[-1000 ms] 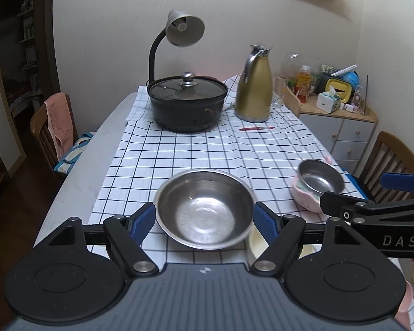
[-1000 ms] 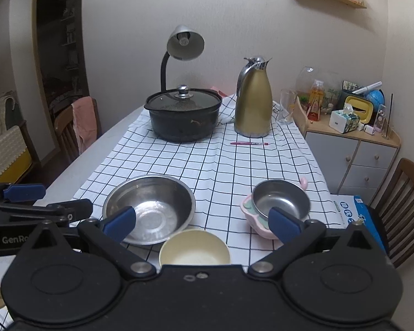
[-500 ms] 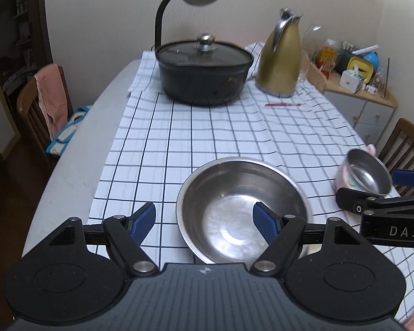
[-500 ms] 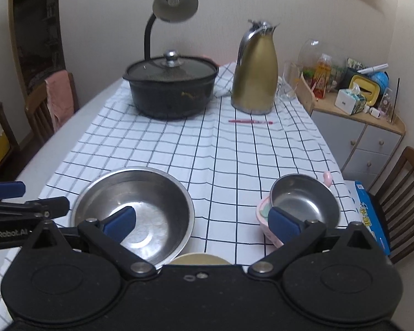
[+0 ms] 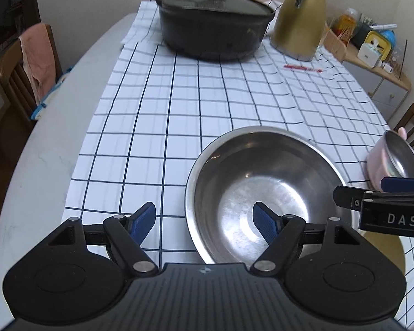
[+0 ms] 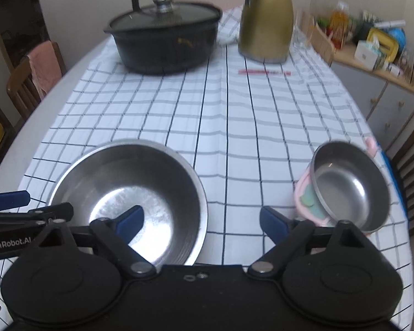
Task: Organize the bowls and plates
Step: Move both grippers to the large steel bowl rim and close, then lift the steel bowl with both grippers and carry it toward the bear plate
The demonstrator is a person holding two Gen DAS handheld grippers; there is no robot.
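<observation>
A large steel bowl (image 5: 262,193) (image 6: 129,190) sits on the checked cloth near the table's front edge. My left gripper (image 5: 204,220) is open low over it, and the bowl's left rim lies between the jaws without touching the pads. My right gripper (image 6: 201,220) (image 5: 372,193) has the bowl's right rim between its jaws, which are closing and clear of it. To the right, a small steel bowl (image 6: 350,187) (image 5: 397,154) rests tilted in a pink bowl (image 6: 306,201). A cream bowl (image 5: 383,251) lies under the right gripper. The left gripper (image 6: 14,207) shows at the left edge of the right wrist view.
A black lidded pot (image 5: 215,24) and a gold jug (image 5: 298,19) stand at the far end of the cloth, with a red pen (image 5: 303,68) in front of the jug. Wooden chairs flank the table. A cabinet (image 6: 378,93) with clutter stands at the right.
Both grippers have moved forward and down toward the large steel bowl, which now fills more of each view. The right jaws have narrowed a little. The cream bowl has dropped out of the right view.
</observation>
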